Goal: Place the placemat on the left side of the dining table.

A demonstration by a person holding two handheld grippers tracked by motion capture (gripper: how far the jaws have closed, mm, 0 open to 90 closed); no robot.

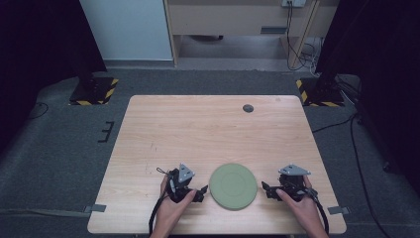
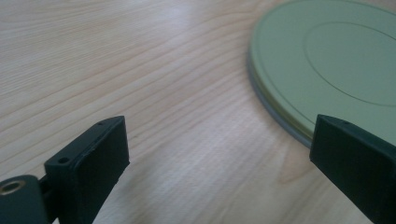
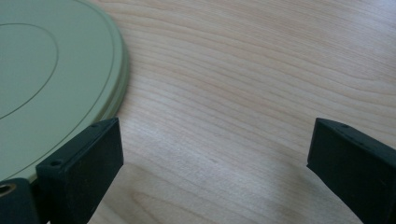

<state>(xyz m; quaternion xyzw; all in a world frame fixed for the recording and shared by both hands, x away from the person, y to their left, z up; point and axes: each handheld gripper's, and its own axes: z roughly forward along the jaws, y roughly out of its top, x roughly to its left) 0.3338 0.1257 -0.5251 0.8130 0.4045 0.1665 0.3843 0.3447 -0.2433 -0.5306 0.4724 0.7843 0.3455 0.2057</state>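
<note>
A round pale-green plate (image 1: 233, 186) lies flat on the wooden table (image 1: 208, 129) near its front edge, between my two grippers. My left gripper (image 1: 202, 193) rests just left of the plate, open, with bare wood between its jaws; in the left gripper view (image 2: 219, 154) the plate (image 2: 327, 60) sits ahead to the right, its rim passing behind the right jaw. My right gripper (image 1: 266, 190) sits just right of the plate, open and holding nothing; in the right gripper view (image 3: 215, 158) the plate (image 3: 42, 70) spreads at the left beside the left jaw.
A small dark round disc (image 1: 248, 108) lies near the table's far edge. Bare wood stretches beyond the plate. Dark stands with yellow-black striped bases (image 1: 94, 91) flank the table's far corners, and cables (image 1: 356, 148) run over the grey floor at the right.
</note>
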